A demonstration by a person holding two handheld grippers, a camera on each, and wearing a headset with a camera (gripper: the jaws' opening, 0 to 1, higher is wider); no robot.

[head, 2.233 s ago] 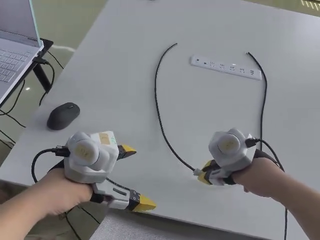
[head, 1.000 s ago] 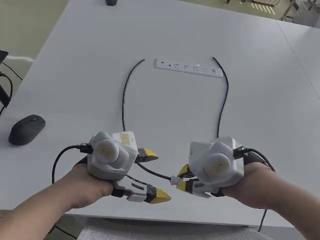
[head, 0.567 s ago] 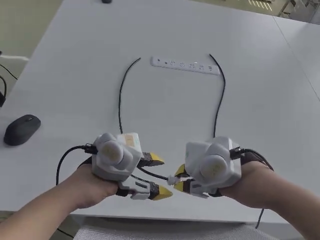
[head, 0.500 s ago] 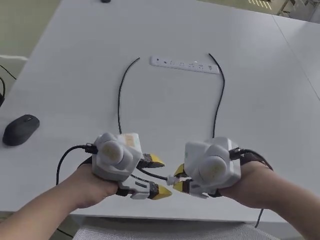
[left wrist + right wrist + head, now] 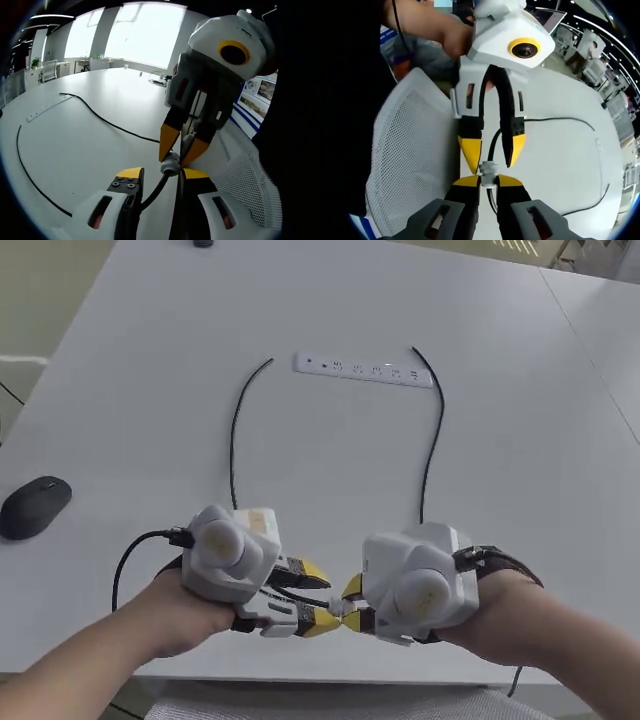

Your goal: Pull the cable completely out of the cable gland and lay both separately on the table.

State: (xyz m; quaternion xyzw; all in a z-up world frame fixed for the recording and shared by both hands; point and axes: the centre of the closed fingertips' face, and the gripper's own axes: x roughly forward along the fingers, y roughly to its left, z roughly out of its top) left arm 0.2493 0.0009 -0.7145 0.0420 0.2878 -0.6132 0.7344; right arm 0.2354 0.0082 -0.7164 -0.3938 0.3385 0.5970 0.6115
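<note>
My left claw (image 5: pixel 320 597) and right claw (image 5: pixel 352 605) block each other, nose to nose. Ahead, the table (image 5: pixel 330 470) lies open to the power strip (image 5: pixel 365 370).

Table top (image 5: pixel 150 390) reads smooth, matt white. The cable (image 5: pixel 232 440) wears a dull black rubbery sheath, and the cable gland (image 5: pixel 486 172) is pale plastic, faintly shiny. Left gripper (image 5: pixel 162 173) and right gripper (image 5: pixel 489 180) show glossy white plastic shells with matt yellow tips. The chair (image 5: pixel 405 150) is white mesh cloth.

Head view down; gripper views oppose across gland (image 5: pixel 170 164).
</note>
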